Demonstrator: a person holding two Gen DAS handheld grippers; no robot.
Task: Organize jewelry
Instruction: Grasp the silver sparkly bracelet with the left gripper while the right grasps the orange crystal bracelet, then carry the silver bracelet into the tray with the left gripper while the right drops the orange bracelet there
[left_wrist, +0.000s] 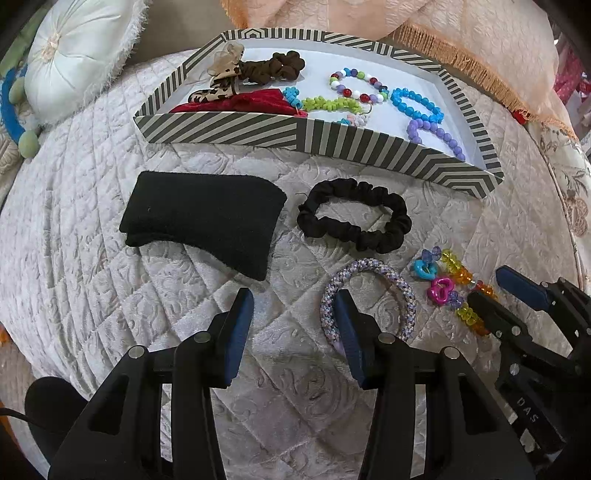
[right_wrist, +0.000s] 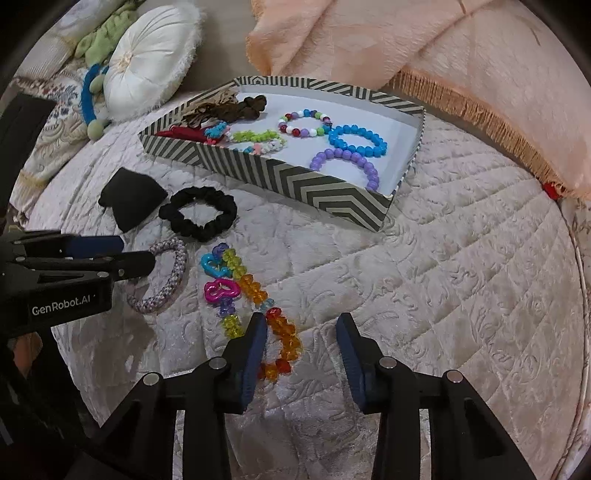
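A striped box (left_wrist: 258, 129) (right_wrist: 295, 177) at the back holds bead bracelets, scrunchies and a red cloth. On the quilt in front lie a black scrunchie (left_wrist: 354, 218) (right_wrist: 197, 212), a lilac braided ring (left_wrist: 369, 302) (right_wrist: 162, 280) and a colourful bead bracelet (left_wrist: 458, 288) (right_wrist: 255, 295). My left gripper (left_wrist: 293, 317) (right_wrist: 138, 254) is open, its right finger over the ring's left side. My right gripper (right_wrist: 301, 339) (left_wrist: 495, 291) is open, its left finger at the bead bracelet.
A black folded cloth (left_wrist: 203, 218) (right_wrist: 129, 197) lies left of the scrunchie. A white round cushion (left_wrist: 77, 55) (right_wrist: 147, 59) sits back left. A peach fringed blanket (left_wrist: 461, 44) (right_wrist: 406, 44) lies behind the box. The bed edge curves at right.
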